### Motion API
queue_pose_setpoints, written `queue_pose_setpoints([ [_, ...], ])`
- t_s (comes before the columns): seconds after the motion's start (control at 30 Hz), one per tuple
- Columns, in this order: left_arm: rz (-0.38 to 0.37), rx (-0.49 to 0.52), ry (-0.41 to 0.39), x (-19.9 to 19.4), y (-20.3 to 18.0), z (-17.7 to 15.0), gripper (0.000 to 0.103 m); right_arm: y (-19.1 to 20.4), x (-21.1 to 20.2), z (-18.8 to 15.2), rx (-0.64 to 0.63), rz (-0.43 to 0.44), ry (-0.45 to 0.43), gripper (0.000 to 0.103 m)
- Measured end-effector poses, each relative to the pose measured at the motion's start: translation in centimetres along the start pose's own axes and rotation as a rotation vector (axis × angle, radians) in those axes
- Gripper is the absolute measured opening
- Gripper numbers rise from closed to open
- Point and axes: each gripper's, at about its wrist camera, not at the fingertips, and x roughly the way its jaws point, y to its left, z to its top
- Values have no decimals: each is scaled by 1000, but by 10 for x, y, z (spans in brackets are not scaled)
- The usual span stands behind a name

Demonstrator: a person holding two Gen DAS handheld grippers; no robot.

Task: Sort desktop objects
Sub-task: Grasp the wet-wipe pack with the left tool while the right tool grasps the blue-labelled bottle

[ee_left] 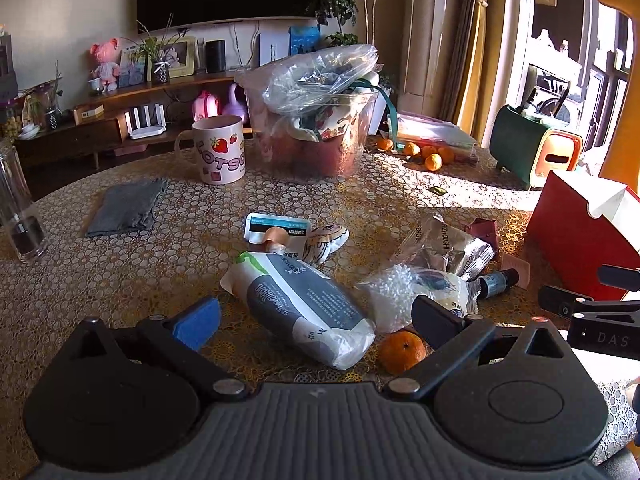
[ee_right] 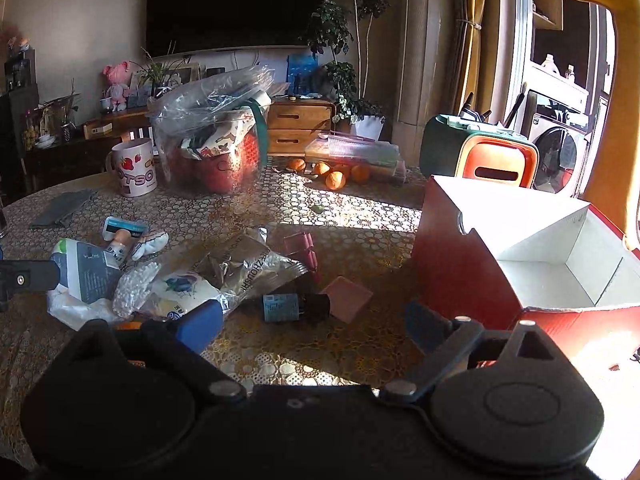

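Lettering first: mug reads "OTSO" with strawberries; foil packet shows "ZHOUSHI"; gray-white pouch has small print I can't read. My left gripper is spread wide, holding nothing; the pouch lies between its fingers, tilted, and a tangerine sits just beside my right-hand finger. A bubble-wrap bag lies near that finger too. My right gripper is also spread, empty; the small blue-label bottle lies on its side between the fingertips, slightly ahead, with a pink square pad touching or just beside it. Red cardboard box stands open at right on the table.
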Motion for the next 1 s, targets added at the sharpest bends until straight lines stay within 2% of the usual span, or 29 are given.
queue_pose_setpoints([
  [0.27, 5, -43, 71, 35, 14, -2, 100, -2, 47, -3, -3, -6, 63, 92],
  [0.37, 11, -38, 81, 41, 16, -2, 94, 0, 59, -4, -8, -7, 81, 90],
  [0.53, 1, -60, 101, 50, 22, -4, 89, 6, 75, -3, -31, -7, 90, 89],
  [0.77, -18, -80, 121, 59, 24, -4, 78, 9, 93, -1, -56, -25, 98, 88],
  [0.87, -28, -92, 126, 61, 25, -3, 67, 9, 100, -2, -62, -31, 107, 87],
  [0.93, -28, -96, 125, 61, 25, -2, 65, 9, 104, -3, -61, -28, 114, 84],
  [1.0, -30, -102, 123, 61, 26, -2, 58, 9, 106, -4, -63, -23, 117, 83],
])
